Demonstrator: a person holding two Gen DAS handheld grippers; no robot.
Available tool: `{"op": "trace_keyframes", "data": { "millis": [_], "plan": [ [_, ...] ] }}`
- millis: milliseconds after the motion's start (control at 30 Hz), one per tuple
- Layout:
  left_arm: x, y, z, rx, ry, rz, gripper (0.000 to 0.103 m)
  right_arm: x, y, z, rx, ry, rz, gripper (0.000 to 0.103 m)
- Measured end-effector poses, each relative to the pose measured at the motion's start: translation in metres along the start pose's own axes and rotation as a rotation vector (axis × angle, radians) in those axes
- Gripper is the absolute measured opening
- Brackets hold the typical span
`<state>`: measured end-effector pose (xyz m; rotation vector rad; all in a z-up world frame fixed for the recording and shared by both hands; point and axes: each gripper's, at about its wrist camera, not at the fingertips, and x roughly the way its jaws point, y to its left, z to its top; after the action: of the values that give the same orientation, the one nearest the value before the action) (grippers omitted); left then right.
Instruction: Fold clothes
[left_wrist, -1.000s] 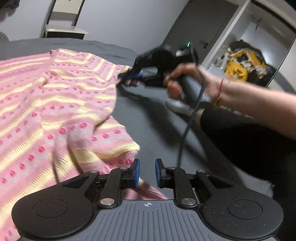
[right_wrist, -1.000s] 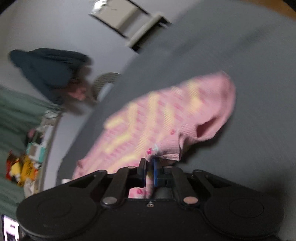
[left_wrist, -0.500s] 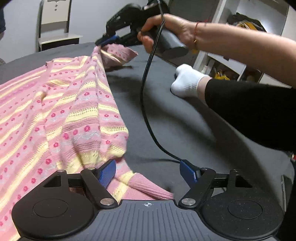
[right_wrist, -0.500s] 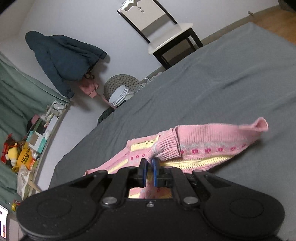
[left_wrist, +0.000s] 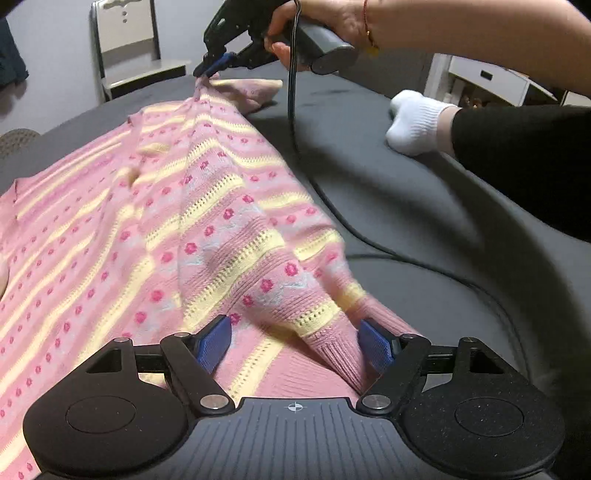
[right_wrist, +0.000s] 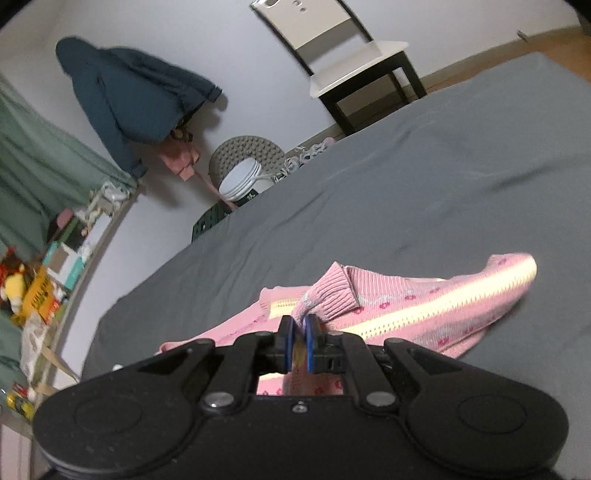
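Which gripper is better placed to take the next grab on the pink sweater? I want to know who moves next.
The left. The left gripper is open, its blue fingers straddling a fold of the sweater. The right gripper is shut on the sweater, holding its far end up.

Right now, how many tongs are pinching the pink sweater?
1. The right tongs are shut on the pink sweater at its far edge, lifting it. The left tongs are open around the near hem, not pinching yet.
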<state>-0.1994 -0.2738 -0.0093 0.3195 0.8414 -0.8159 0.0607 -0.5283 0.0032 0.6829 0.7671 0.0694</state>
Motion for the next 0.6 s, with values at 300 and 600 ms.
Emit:
{"op": "trace_keyframes", "data": {
  "millis": [300, 600],
  "plan": [
    [-0.013, 0.034, -0.012, -0.091, -0.015, -0.093, 0.077, -0.004, -0.001, -0.023, 0.027, 0.065, -0.077, 0.031],
    [-0.031, 0.087, -0.020, -0.349, -0.085, -0.257, 0.077, -0.158, 0.049, -0.100, -0.091, 0.071, -0.057, 0.040]
  ]
}}
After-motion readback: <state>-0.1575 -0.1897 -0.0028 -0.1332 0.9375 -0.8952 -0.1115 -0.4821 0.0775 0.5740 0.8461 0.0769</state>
